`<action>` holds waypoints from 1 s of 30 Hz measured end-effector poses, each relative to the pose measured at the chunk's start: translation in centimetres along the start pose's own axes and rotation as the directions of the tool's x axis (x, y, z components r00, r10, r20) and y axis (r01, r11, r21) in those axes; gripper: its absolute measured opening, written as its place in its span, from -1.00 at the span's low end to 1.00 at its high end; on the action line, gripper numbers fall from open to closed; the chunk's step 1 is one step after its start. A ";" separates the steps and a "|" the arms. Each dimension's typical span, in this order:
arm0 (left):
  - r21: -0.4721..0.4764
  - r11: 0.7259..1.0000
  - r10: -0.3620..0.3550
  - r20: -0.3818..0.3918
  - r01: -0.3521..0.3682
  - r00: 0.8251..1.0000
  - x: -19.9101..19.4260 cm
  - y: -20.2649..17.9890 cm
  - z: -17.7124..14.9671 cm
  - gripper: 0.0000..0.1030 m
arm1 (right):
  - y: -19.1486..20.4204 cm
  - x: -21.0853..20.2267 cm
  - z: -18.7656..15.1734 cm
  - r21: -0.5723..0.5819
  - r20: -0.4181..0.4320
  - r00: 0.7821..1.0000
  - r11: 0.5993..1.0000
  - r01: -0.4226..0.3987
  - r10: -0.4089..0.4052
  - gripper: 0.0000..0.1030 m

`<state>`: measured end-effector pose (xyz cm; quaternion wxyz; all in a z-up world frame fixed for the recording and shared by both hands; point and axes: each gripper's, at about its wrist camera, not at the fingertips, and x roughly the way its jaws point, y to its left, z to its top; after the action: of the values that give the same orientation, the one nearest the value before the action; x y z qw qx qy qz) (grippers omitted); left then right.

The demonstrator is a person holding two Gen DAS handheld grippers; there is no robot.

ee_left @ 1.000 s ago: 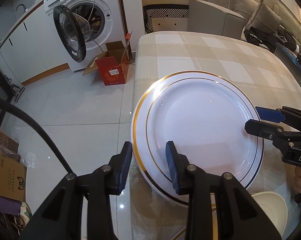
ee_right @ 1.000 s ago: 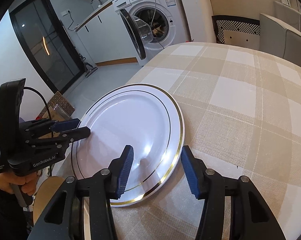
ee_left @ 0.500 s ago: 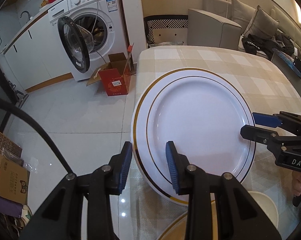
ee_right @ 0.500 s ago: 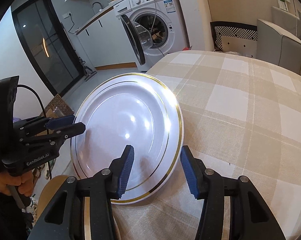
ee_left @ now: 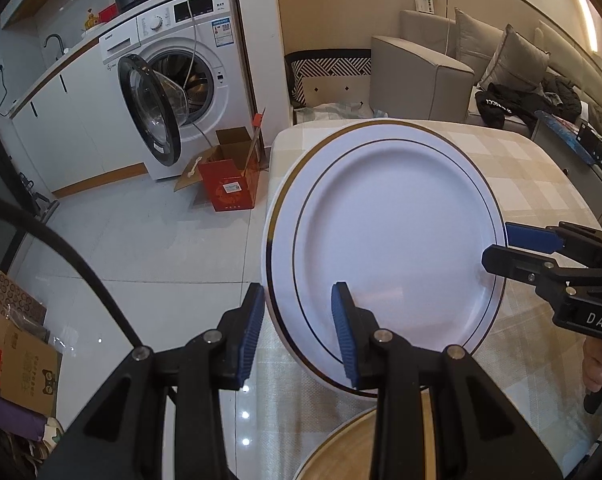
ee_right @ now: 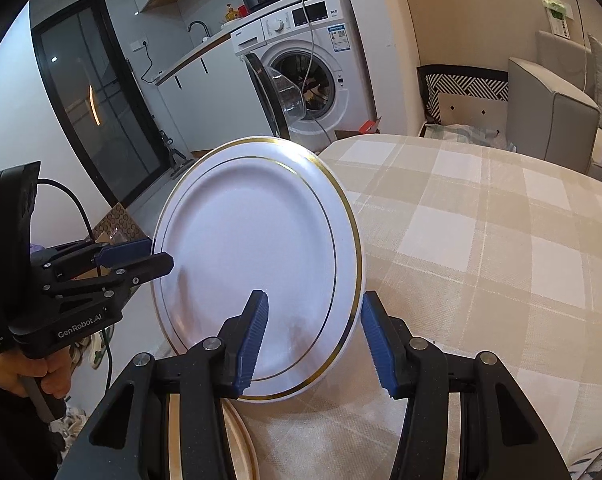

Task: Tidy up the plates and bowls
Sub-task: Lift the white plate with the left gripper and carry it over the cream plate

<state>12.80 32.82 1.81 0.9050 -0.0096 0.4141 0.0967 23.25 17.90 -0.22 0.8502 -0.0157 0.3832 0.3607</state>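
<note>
The left gripper (ee_left: 299, 330), black with ribbed blue pads, is clamped on the near left rim of a large round white plate with two thin gold rings (ee_left: 385, 248): one pad sits under the rim, the other presses on the plate's upper face. The right gripper (ee_right: 313, 338) grips the same plate (ee_right: 257, 264) at its opposite edge, with the rim caught between its blue pads. From the left wrist view the right gripper (ee_left: 497, 246) shows pinching the plate's right edge, a bare hand (ee_left: 599, 364) on its handle; from the right wrist view the left gripper (ee_right: 157, 254) bites the plate's left edge, held by another hand (ee_right: 33, 376).

The plate is glossy, with a wide flat rim, a shallow well, one gold line at the outer edge and a second around the well. It is tilted, its far edge raised, clear of the beige and white checked tablecloth (ee_right: 481, 248) and over the table's near left corner.

Below it, at the bottom of both views, lies the rim of a cream gold-edged plate (ee_left: 341, 446).
</note>
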 end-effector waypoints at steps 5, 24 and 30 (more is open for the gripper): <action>0.002 1.000 0.004 0.021 -0.004 1.000 -1.2 -0.2 0.3 -0.36 | 0.4 -1.2 0.0 -0.005 0.011 1.000 1.000 0.004 -0.004 -0.04; -0.026 0.999 0.027 0.048 -0.026 0.998 -6.2 0.0 -3.1 -0.36 | 3.7 -5.2 -2.6 -0.044 0.022 1.000 0.999 -0.017 0.018 -0.04; -0.051 0.998 0.033 0.031 -0.032 0.999 -7.6 0.2 -6.2 -0.36 | 5.8 -6.4 -4.9 -0.068 0.004 1.000 0.997 -0.029 0.030 -0.04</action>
<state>3.28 31.18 3.52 0.9094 -0.0242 0.3969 0.1220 13.64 16.85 1.95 0.8447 -0.0381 0.3685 0.3862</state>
